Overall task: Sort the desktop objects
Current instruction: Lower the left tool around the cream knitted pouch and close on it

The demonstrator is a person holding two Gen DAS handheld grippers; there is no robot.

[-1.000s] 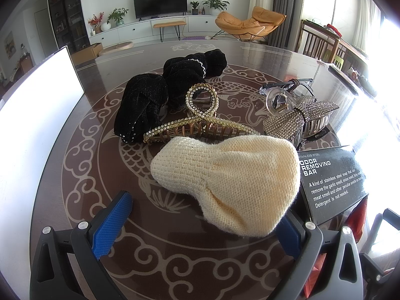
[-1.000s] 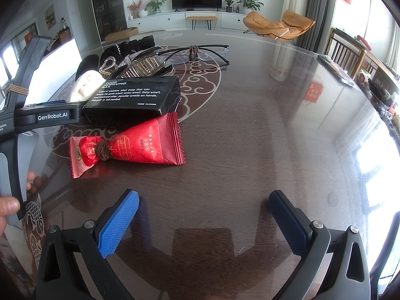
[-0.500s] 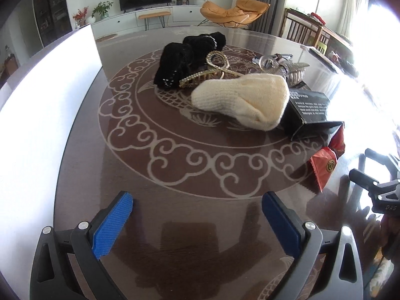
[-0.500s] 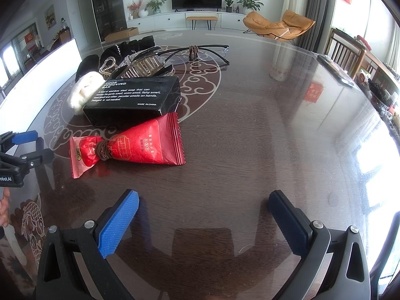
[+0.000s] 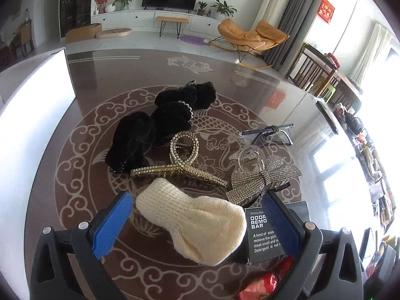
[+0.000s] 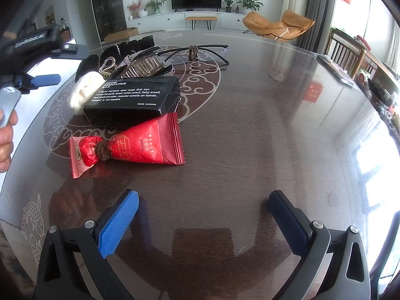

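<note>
Nothing looks sorted yet: the left gripper [image 5: 197,222], jaws spread, straddles the cream knit [image 5: 197,222] lying beside the black box [image 5: 265,235], probably not touching, while the right gripper [image 6: 203,218] hangs spread over bare table [image 6: 250,137].

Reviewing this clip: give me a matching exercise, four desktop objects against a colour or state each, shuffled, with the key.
Things:
1. knitted pouch
2. odor removing bar box
3. snack packet
4. eyeglasses

Descriptions:
A. red, cinched with a brown hair tie
B. cream, lying between the open fingers of the left hand-held gripper
C. black with white lettering
D. folded, a brown tie wrapped around the middle

Pairs: 1-B, 2-C, 3-A, 4-D
</note>
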